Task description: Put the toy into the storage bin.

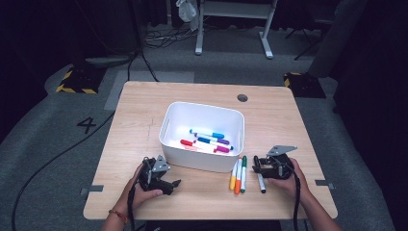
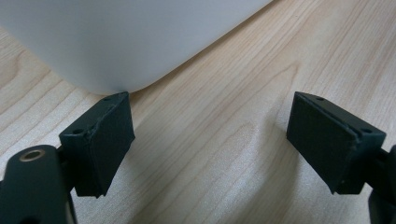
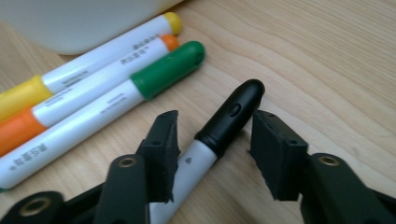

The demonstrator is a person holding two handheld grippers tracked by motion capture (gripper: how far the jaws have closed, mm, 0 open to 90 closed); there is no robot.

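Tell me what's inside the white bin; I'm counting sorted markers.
In the white bin lie about four markers, with blue, purple, red and pink caps. Its near wall covers the front strip of the floor, so any markers there stay unseen.

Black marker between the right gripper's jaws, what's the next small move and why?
Probably close the right gripper the rest of the way on the black marker. The marker lies on the table between the jaws, but a gap shows on its right side, so the pads don't clamp it yet. Then lift it toward the white bin.
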